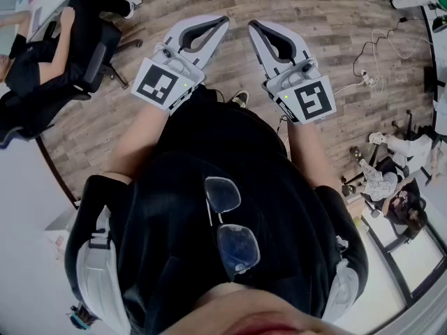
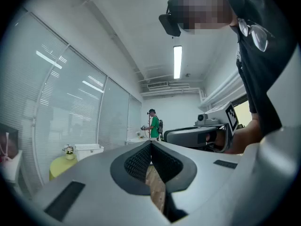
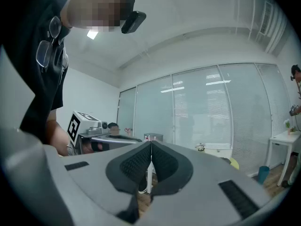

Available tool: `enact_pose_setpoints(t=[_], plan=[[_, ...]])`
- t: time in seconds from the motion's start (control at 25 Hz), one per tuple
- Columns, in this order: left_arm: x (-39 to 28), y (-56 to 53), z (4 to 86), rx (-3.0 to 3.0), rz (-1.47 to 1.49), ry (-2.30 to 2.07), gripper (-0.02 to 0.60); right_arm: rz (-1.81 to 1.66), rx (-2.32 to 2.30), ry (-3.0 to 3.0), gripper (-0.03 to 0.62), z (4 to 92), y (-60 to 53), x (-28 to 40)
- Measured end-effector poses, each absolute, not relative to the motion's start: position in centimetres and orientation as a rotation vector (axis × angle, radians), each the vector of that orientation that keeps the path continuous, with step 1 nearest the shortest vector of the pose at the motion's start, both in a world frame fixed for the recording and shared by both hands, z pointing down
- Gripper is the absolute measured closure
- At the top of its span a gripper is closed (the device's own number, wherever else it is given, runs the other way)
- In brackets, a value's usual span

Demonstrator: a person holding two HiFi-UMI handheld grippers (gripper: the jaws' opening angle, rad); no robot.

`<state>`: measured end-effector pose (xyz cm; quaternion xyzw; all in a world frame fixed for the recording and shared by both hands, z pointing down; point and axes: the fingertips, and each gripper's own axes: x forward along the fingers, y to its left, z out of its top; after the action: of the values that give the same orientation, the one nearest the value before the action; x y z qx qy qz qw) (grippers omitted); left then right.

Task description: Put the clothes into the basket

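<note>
No clothes show in any view. A white slatted basket (image 2: 88, 149) stands by the blinds, beside a yellow-green round table (image 2: 63, 166). In the head view both grippers are held level in front of the person, over the wooden floor. My left gripper (image 1: 223, 20) is shut, its tips meeting with nothing between them (image 2: 151, 142). To its right my right gripper (image 1: 252, 25) is also shut and empty (image 3: 151, 142). Each gripper shows in the other's view: the right gripper (image 2: 197, 135) and the left gripper (image 3: 101, 138).
A black office chair (image 1: 94, 51) with a person seated in it stands at the left. A white cable and power strip (image 1: 363, 79) lie on the floor at the right. A person in a green shirt (image 2: 154, 125) stands far off. A white table (image 3: 284, 138) is at the right.
</note>
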<state>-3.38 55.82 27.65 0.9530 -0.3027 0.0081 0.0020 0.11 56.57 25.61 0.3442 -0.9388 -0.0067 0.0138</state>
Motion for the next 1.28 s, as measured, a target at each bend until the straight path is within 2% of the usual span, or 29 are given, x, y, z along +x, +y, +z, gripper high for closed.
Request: enact_pose_setpoints(t=[0.48, 1.28], plan=[[-5.6, 55.0, 28.0, 2.973, 0.042, -0.957, 0.571, -0.007, 1.057, -2.921, 0.569, 26.0, 55.6, -2.3], [-13.6, 50.4, 29.2, 2.971, 0.054, -0.862, 0.571, 0.051, 1.129, -2.863, 0.568, 27.2, 51.0, -10.1]])
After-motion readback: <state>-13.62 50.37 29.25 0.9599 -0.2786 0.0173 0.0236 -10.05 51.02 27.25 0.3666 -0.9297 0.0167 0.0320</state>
